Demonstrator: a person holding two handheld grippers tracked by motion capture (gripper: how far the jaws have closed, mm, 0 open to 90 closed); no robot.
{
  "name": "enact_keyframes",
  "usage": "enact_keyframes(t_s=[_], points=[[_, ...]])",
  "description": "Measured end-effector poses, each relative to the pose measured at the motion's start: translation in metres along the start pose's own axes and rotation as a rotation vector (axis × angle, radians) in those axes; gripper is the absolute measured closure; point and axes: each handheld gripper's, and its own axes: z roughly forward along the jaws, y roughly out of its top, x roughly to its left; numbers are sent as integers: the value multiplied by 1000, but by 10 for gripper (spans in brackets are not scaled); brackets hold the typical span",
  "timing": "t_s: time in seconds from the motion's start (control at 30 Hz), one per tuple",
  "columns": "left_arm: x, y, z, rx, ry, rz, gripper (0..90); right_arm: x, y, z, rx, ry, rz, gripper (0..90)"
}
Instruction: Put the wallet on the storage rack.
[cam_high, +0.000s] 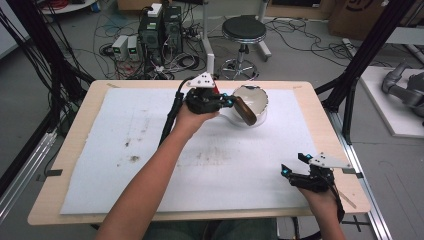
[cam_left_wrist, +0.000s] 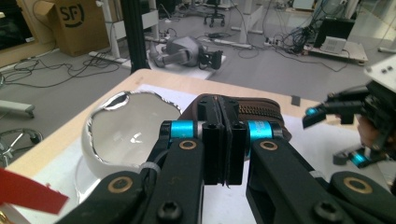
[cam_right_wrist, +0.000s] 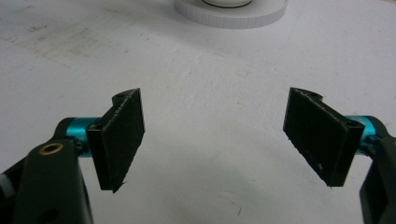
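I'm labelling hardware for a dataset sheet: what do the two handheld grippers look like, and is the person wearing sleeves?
Both the left gripper and the right gripper have black bodies, flat black rectangular jaw pads, cyan metal collars and brass-coloured pivot rivets. Each carries a grey three-cornered plate on top. A black cable trails from each. The forearms are bare: no sleeves or gloves.

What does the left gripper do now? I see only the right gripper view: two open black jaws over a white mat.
Observer: The left gripper is shut on a brown zippered pouch.
Operator: Where is the pouch?
Observer: Close beside a white ceramic bowl with a wavy rim; I cannot tell whether they touch.
Operator: Is the white disc at the top of my view that bowl?
Observer: It seems to be the base under it.
Operator: Where is my gripper?
Observer: The right gripper is near the right front corner of the wooden table, apart from the bowl.
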Motion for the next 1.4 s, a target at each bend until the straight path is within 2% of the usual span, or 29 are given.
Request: enact_keyframes(t_s=[0.23, 0.53, 0.83, 0.97, 1.03, 1.1, 1.2, 1.27, 1.4], points=[[16, 11, 12, 1, 35, -11, 883, 1, 2, 3, 1, 7, -11, 208], [29, 14, 34, 11, 49, -22, 883, 5, 3, 6, 3, 18, -22, 208], [41, 1, 59, 45, 86, -71, 883, 4, 2, 4, 3, 14, -17, 208], [45, -7, 69, 86, 111, -72, 882, 3, 0, 3, 2, 9, -11, 208], [47, -12, 73, 117, 110, -77, 880, 3, 0, 2, 0, 6, -13, 208], [47, -15, 75, 123, 125, -74, 870, 3, 0, 2, 2, 6, -10, 208], [45, -15, 75, 143, 134, -78, 727, 2, 0, 2, 1, 6, -11, 208], [44, -13, 71, 139, 124, -72, 697, 3, 0, 3, 4, 10, -14, 208], [40, -9, 60, 143, 124, -72, 579, 4, 0, 3, 2, 11, -17, 208]])
